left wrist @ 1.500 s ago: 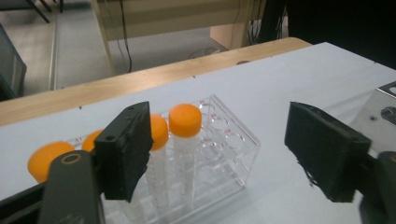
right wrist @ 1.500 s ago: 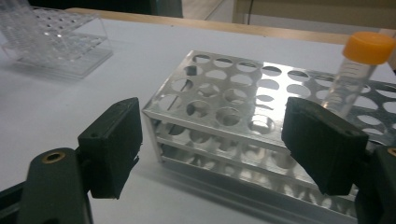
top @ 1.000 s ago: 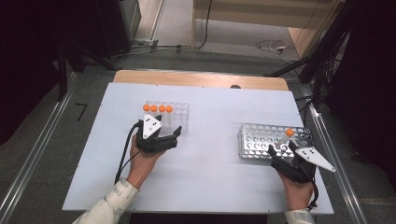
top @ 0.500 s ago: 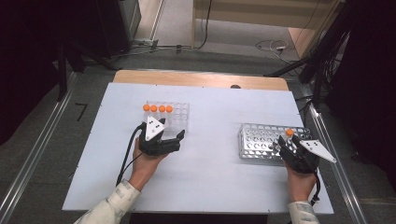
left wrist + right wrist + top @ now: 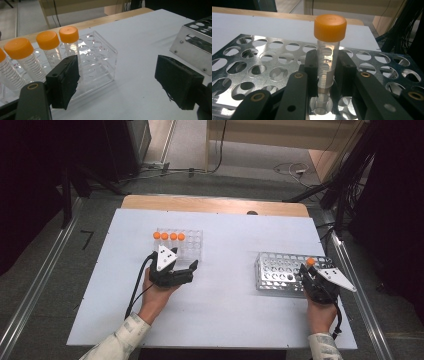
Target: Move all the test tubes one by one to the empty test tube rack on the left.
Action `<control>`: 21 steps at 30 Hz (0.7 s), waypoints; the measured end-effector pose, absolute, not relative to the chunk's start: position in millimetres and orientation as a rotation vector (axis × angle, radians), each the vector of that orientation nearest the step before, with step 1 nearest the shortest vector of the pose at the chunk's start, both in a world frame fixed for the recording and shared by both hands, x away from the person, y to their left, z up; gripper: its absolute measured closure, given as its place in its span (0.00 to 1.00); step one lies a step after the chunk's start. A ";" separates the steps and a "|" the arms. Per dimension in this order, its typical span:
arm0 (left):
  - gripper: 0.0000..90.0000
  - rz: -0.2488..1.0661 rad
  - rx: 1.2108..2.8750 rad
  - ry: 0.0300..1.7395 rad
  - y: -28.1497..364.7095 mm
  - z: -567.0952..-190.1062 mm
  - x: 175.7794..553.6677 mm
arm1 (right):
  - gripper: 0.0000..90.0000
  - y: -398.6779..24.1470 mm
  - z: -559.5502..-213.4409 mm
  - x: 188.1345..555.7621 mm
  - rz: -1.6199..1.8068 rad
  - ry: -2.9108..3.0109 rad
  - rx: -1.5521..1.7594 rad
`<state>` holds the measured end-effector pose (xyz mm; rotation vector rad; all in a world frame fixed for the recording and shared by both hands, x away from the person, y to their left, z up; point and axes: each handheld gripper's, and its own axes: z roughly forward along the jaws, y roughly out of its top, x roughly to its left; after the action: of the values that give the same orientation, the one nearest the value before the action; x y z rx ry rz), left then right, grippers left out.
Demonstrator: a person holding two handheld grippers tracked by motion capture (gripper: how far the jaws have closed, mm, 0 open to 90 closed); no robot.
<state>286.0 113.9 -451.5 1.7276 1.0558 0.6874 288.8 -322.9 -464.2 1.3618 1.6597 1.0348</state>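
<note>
Shiny perforated metal rack; clear, probably plastic, tube; matt tongs.

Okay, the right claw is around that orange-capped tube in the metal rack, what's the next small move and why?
Probably lift straight up. The right claw has just closed onto the orange-capped tube, which stands upright with its foot still in a hole of the metal rack; a tilt could jam it.

right tongs closed, gripping tube
</note>
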 end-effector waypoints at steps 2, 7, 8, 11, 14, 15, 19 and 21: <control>0.22 0.686 1.727 1.057 114.0 -451.5 286.1 | 0.79 -323.1 -462.6 287.8 1.042 1.653 1.358; 0.22 0.683 1.738 1.056 112.5 -452.8 286.3 | 0.79 -322.9 -456.7 285.8 1.056 1.633 1.347; 0.22 0.682 1.739 1.055 112.0 -453.1 286.3 | 0.79 -322.8 -455.0 285.1 1.058 1.628 1.340; 0.22 0.683 1.744 1.052 111.6 -453.5 286.4 | 0.80 -322.0 -446.4 281.2 1.077 1.593 1.322; 0.22 0.683 1.743 1.054 111.9 -453.3 286.3 | 0.80 -322.3 -440.3 277.8 1.097 1.568 1.310; 0.22 0.682 1.738 1.055 112.1 -453.2 286.3 | 0.80 -322.4 -438.3 276.7 1.100 1.564 1.310; 0.22 0.683 1.735 1.055 112.5 -453.0 286.3 | 0.80 -321.9 -430.9 272.3 1.122 1.546 1.288; 0.22 0.682 1.735 1.055 112.5 -452.9 286.3 | 0.80 -320.7 -427.1 269.9 1.140 1.541 1.279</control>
<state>286.3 112.5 -452.9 1.7346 1.0545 0.6816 269.9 -320.7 -427.1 1.2787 1.5409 1.1404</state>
